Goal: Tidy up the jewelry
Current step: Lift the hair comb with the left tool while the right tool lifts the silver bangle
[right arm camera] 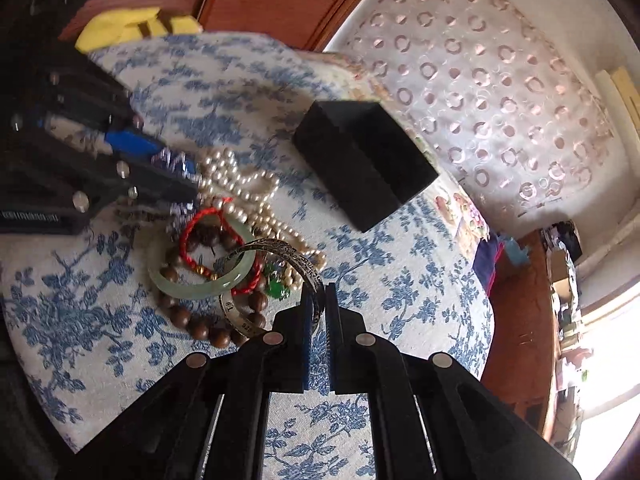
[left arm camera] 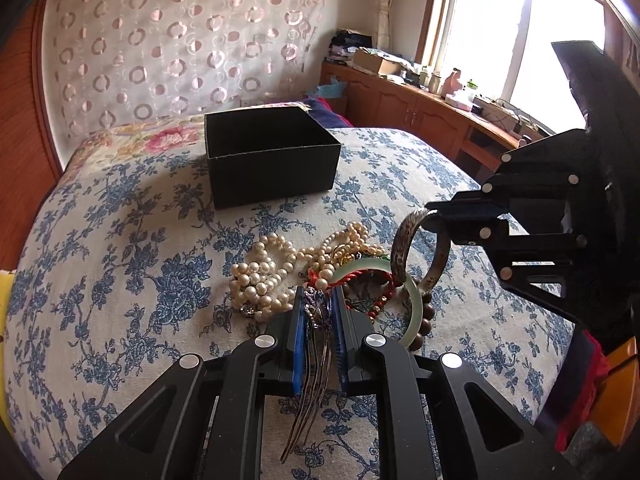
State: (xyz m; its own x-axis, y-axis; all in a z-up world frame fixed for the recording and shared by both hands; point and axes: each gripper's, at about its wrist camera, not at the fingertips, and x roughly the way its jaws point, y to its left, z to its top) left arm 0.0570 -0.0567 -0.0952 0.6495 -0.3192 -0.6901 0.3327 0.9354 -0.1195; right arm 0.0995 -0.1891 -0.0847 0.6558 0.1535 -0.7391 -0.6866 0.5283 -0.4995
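On the bed (left arm camera: 120,240), covered in blue floral cloth, lies a heap of jewelry: pearl strands (left arm camera: 260,276), a smooth green bangle (right arm camera: 192,276), brown wooden beads (right arm camera: 200,326). Left tongs (left arm camera: 318,312) clench a metal hair comb (left arm camera: 316,364). Right tongs (right arm camera: 319,308) clench an engraved silver bangle (right arm camera: 276,248) stamped "925". A black square box (left arm camera: 268,152) stands open behind the heap.

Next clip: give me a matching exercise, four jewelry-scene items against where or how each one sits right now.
Items:
1. silver bangle
2. metal hair comb
3. jade bangle
4. black box

States:
A. lying in the pile on the bedspread
B. clamped in the right gripper
C. standing open beyond the pile
D. clamped in the left gripper

Pairs: 1-B, 2-D, 3-A, 4-C
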